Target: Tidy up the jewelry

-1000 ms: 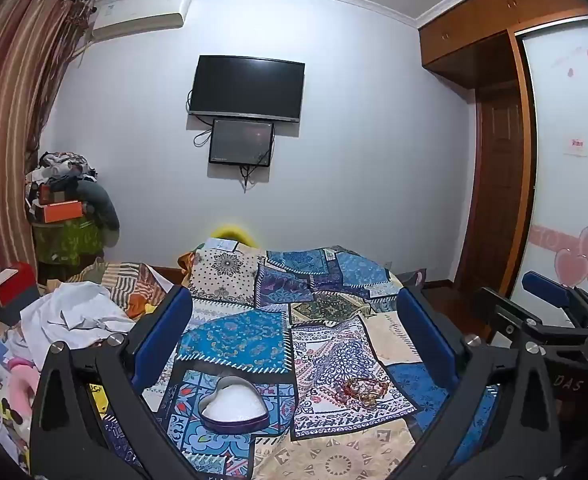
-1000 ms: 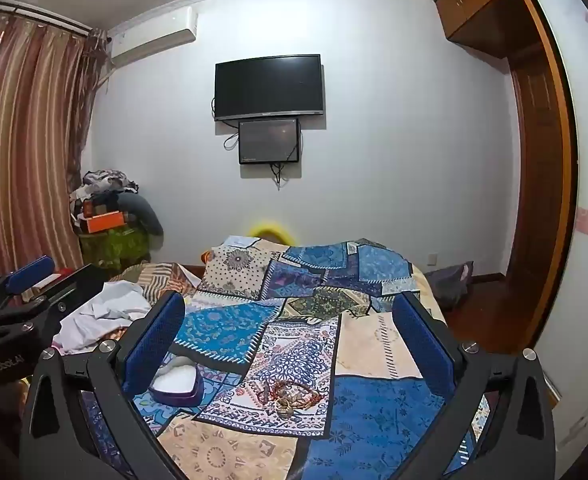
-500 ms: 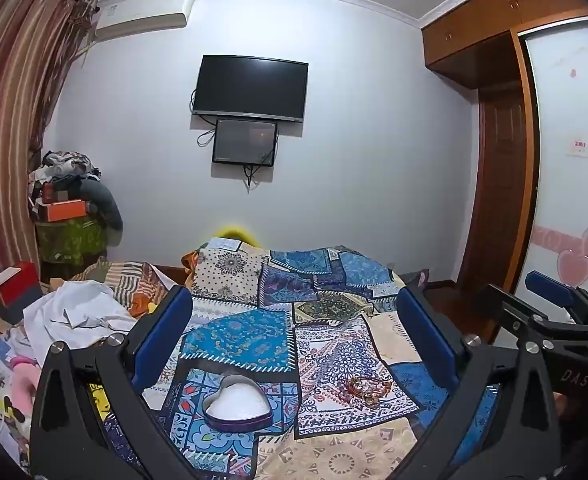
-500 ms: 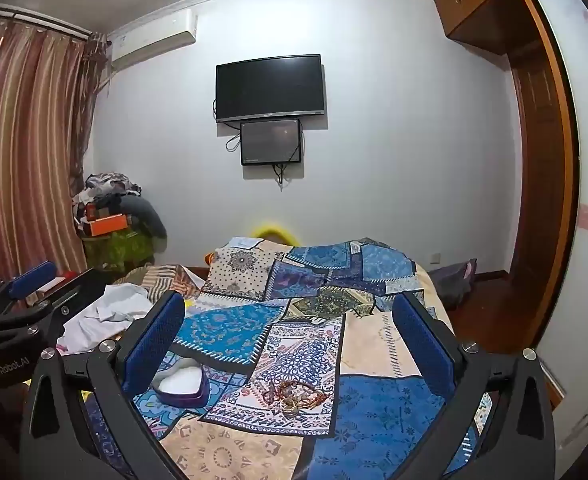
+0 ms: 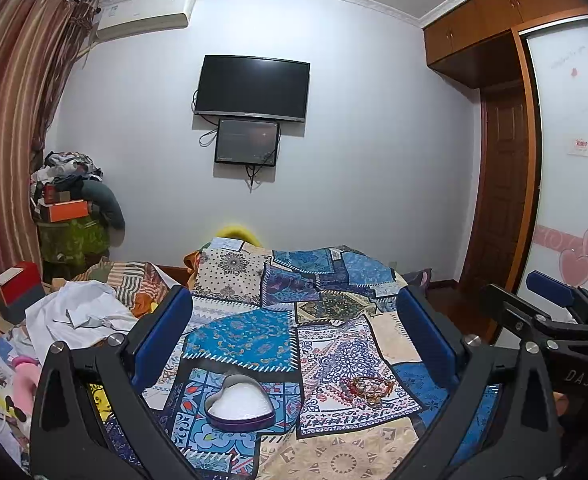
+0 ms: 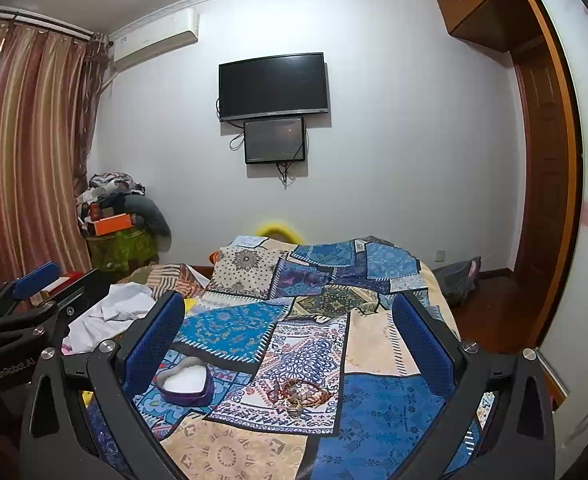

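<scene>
One heart box [image 5: 240, 407] and one jewelry pile [image 5: 367, 387] lie on one bed [image 5: 345, 452]. Two screens hang on the wall: a TV [image 5: 252, 88] and a monitor [image 5: 246, 142]. One air conditioner [image 5: 146, 16] sits above.

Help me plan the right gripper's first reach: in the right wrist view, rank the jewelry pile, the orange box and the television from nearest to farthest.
1. Jewelry pile: on the quilt, low between the open fingers.
2. Orange box: on the clutter stack at far left, beyond the bed.
3. Television: mounted on the back wall, farthest.
</scene>
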A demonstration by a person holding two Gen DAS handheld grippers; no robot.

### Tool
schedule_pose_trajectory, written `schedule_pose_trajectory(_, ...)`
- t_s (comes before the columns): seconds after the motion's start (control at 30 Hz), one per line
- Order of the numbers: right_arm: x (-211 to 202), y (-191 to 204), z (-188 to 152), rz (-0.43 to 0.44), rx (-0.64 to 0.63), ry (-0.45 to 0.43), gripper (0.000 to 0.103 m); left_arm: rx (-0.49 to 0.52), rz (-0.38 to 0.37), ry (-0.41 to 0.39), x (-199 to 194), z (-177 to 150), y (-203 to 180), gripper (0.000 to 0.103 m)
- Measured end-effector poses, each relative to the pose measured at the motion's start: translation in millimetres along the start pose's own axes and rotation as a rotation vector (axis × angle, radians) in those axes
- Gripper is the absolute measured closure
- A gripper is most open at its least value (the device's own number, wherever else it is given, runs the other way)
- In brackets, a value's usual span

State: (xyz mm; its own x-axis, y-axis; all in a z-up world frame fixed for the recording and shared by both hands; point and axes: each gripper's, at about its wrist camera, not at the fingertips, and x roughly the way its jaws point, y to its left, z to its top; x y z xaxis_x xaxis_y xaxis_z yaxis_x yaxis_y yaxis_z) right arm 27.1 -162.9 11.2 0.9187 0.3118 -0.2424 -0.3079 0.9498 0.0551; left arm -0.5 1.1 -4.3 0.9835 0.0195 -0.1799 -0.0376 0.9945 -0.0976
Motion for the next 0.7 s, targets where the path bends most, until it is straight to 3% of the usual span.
schedule_pose_trajectory(0.7, 1.5, 0.3, -2.4, 0.007, -0.001, 0.005, 0.0, -0.002, 0.008, 0.002, 2.4, 0.6, 0.6, 0.0)
